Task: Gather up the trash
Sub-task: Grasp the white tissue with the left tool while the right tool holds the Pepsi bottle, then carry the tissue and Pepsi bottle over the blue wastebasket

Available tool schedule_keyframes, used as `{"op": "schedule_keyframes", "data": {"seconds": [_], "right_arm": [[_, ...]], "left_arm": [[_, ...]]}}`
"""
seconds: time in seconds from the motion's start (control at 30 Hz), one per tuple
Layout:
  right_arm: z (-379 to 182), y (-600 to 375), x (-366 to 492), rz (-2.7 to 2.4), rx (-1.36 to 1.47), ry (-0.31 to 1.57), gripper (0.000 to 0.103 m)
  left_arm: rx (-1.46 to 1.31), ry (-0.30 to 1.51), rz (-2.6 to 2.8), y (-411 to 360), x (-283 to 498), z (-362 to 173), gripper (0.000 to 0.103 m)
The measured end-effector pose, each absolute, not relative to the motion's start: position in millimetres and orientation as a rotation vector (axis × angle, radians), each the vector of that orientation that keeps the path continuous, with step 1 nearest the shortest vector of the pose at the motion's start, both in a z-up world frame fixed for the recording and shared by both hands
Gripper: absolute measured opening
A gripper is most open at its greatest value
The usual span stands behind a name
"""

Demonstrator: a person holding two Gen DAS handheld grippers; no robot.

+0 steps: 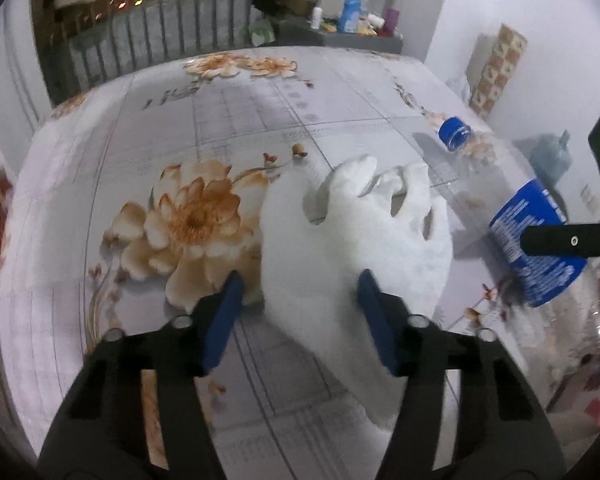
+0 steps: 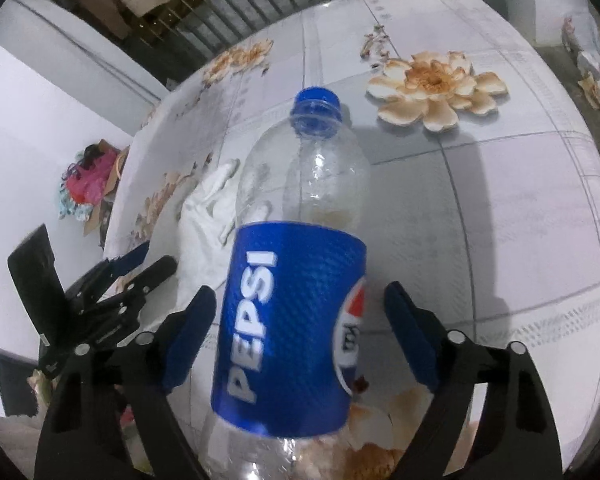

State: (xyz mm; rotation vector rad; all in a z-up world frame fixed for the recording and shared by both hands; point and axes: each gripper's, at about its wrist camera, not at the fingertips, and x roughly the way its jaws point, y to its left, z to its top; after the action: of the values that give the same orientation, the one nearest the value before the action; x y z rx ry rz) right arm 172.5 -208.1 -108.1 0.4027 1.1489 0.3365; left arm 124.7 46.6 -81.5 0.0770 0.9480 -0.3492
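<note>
- While the left wrist view looks down the left hand-held gripper (image 1: pixel 300 300), its jaws stand wide, straddling a crumpled white tissue (image 1: pixel 352 240) on the floral bench (image 1: pixel 140 128); contact unclear.
- Empty Pepsi bottle (image 1: pixel 536 240) lies right of it.
- Right wrist view: right hand-held gripper (image 2: pixel 300 320) spread wide around the bottle's blue label, small gaps both sides, cap pointing away.
- Tissue sits just left of the bottle.

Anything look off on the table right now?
Only the trash itself: an empty Pepsi bottle lies on its side between the open right hand-held gripper, and a crumpled white tissue sits between the open left hand-held gripper.
</note>
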Motion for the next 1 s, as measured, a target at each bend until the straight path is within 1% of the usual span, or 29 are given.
{"op": "schedule_keyframes", "data": {"seconds": [0.03,0.07,0.1,0.17,0.2,0.37,0.47,0.57,0.63,0.7,0.8,1.0], "right_arm": [[-108,-207,173,0.346,0.4,1.158,0.067],[-109,-207,174,0.352,0.406,1.165,0.062],[-109,-208,174,0.357,0.418,1.164,0.062],[-110,-213,171,0.37,0.451,1.157,0.061],[-112,-216,170,0.375,0.471,1.152,0.061],[-116,-248,152,0.388,0.653,1.111,0.06],[-112,-282,130,0.36,0.762,1.032,0.06],[-102,-324,99,0.284,0.847,0.929,0.06],[-95,-361,73,0.205,0.907,0.847,0.06],[-92,-401,42,0.107,0.976,0.761,0.06],[-100,-455,0,-0.067,1.064,0.681,0.06],[-148,-534,-61,-0.312,1.246,0.661,0.06]], "left_arm": [[0.086,0.946,-0.348,44,126,-81,0.041],[0.094,0.948,-0.348,43,129,-81,0.031],[0.098,0.95,-0.353,41,130,-80,0.025],[0.088,0.964,-0.371,37,130,-78,0.009],[0.079,0.966,-0.38,37,131,-76,0.005],[0.058,0.91,-0.463,8,131,-51,0.003],[0.059,0.868,-0.565,-19,135,-28,0.003],[0.082,0.835,-0.697,-63,139,-5,0.003],[0.098,0.818,-0.804,-101,140,7,0.003],[0.079,0.84,-0.922,-144,141,15,0.003],[0.083,0.868,-1.055,-204,139,18,0.003],[0.19,1.01,-1.262,-343,129,-10,0.003]]}}
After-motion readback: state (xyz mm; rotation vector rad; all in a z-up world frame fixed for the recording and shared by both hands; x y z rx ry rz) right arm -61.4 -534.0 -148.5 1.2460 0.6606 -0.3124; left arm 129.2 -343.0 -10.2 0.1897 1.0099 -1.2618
